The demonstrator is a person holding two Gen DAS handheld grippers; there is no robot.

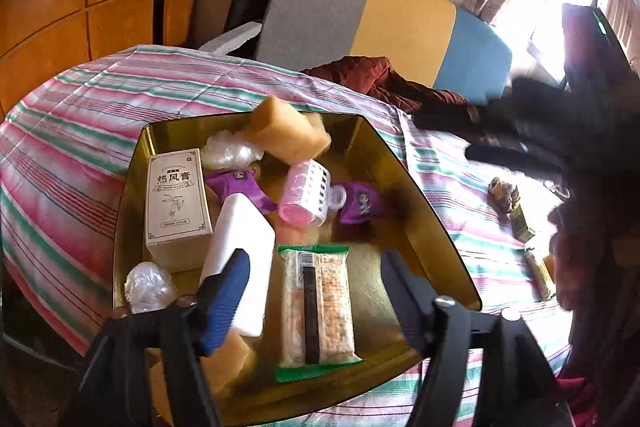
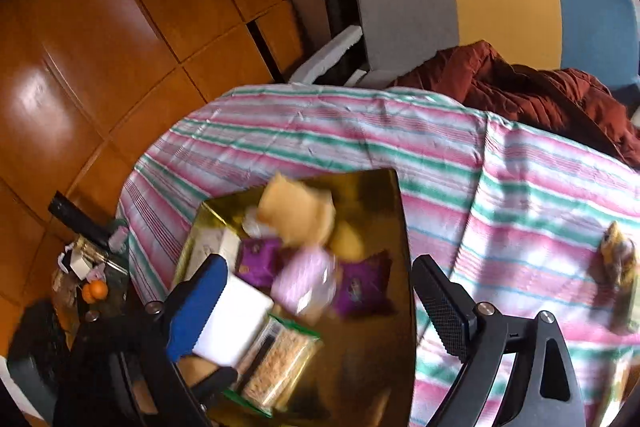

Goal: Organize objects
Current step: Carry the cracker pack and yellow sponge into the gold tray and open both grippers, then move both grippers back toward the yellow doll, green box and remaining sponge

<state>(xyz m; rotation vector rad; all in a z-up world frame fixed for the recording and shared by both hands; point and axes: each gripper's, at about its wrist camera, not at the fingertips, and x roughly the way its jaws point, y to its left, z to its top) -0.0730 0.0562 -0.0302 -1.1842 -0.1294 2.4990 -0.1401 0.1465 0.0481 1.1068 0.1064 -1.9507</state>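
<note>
While our left gripper (image 1: 312,275) hung with its fingers spread over the near end of the shiny gold square tray (image 1: 404,163), nothing sat pinched between them. Our right gripper (image 2: 320,291) was likewise spread and empty above the tray's near right side. Inside the tray lay a beige printed carton (image 1: 176,203) at the left wall, a white rectangular block (image 1: 240,251) beside it, a clear green-edged packet of crackers (image 1: 318,307) at the near edge, two purple sachets (image 1: 362,203), a pink ribbed roller (image 1: 304,195) mid-tray, and a tan sponge block (image 1: 280,127) at the far rim. Only the left view showed small wrapped snacks (image 1: 520,219) on the striped pink-and-green cloth (image 1: 120,99), right of the tray. Only the right view showed oranges (image 2: 95,291) on a cluttered stand left of the tray; there the roller was blurred.
</note>
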